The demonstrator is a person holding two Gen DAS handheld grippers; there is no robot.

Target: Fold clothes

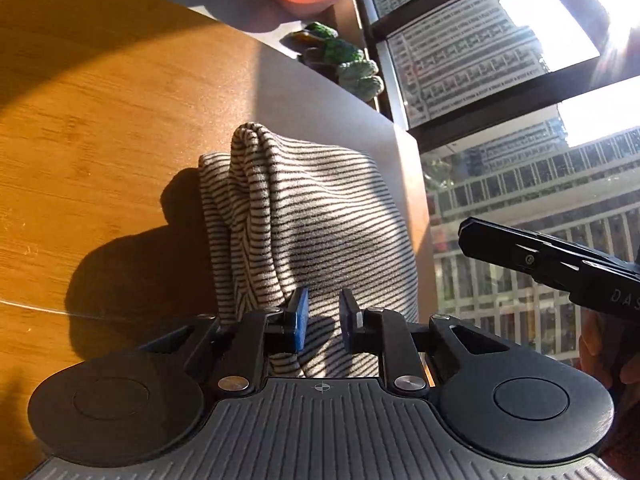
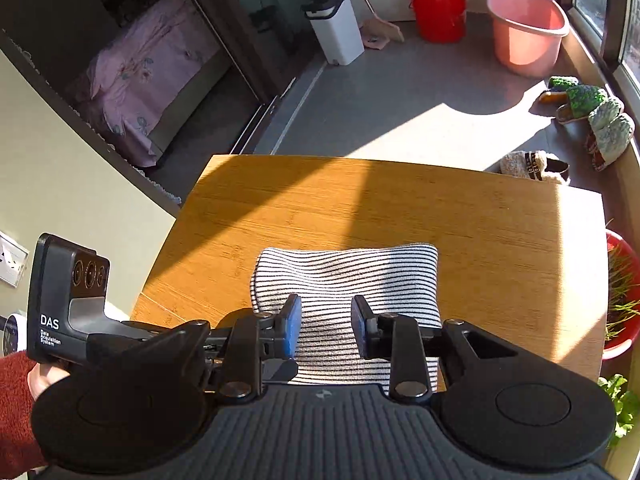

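Note:
A black-and-white striped garment (image 1: 304, 216) lies folded in a thick bundle on the wooden table (image 1: 100, 128). In the left wrist view my left gripper (image 1: 323, 312) is open just over its near edge, with nothing between the blue pads. The right wrist view shows the same striped garment (image 2: 348, 276) as a neat rectangle near the table's (image 2: 400, 204) front edge. My right gripper (image 2: 326, 322) hovers open above its near part, holding nothing. The left gripper's body (image 2: 68, 300) shows at the left, held by a hand in a red sleeve (image 2: 16, 396).
The table's right edge (image 1: 412, 184) runs close to a large window (image 1: 520, 120). On the floor stand a red bucket (image 2: 438, 8), a pink basin (image 2: 526, 28), a white bin (image 2: 336, 28) and several slippers (image 2: 588, 112). A red plant pot (image 2: 620, 300) sits right of the table.

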